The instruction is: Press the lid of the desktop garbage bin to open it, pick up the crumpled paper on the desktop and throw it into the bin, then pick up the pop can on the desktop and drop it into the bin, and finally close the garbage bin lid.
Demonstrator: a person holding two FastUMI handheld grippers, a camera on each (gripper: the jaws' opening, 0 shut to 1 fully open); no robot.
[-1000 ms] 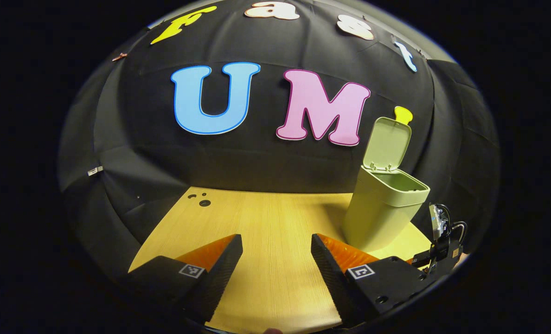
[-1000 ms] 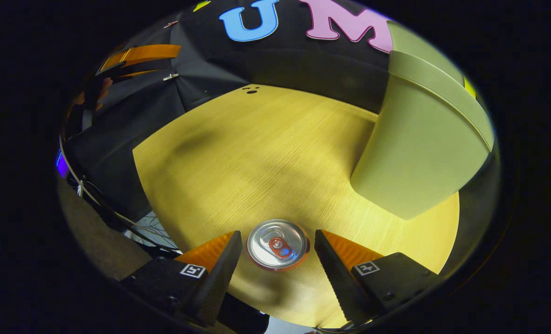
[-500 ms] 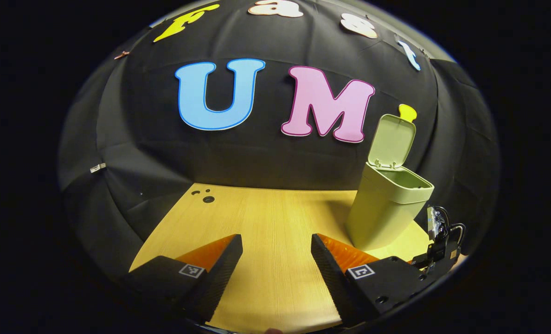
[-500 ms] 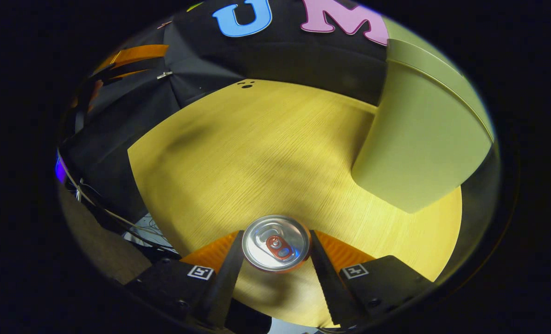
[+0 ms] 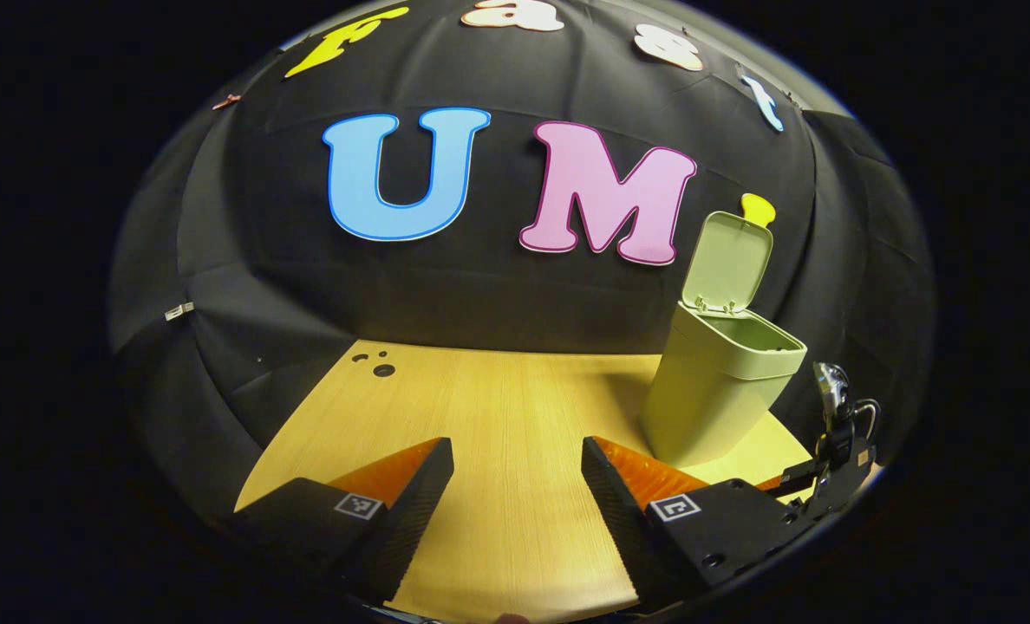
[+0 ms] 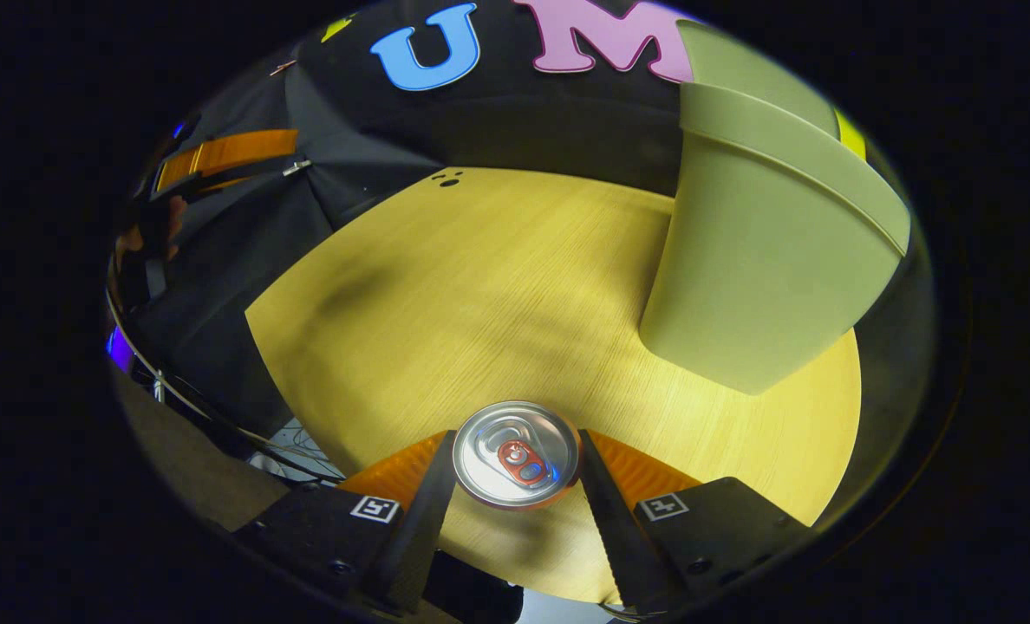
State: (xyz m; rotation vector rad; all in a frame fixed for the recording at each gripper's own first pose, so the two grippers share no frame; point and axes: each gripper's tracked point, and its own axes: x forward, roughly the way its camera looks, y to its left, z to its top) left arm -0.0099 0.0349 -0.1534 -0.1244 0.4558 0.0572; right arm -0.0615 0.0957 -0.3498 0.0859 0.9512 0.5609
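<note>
Nearest in the right gripper view, the right gripper (image 6: 515,468) has its 2 fingers clenched on the sides of the pop can (image 6: 516,452) — top up, so it can go straight into the bin. Beyond, to the right on the desktop (image 6: 480,286), the garbage bin (image 5: 716,381) waits with its lid (image 5: 727,262) raised. The left gripper (image 5: 517,485) hovers released — likely reserved for closing.

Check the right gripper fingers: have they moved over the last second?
Yes. The right gripper fingers closed inward from either side of the pop can and now press its sides; the can kept its spot near the bin.
</note>
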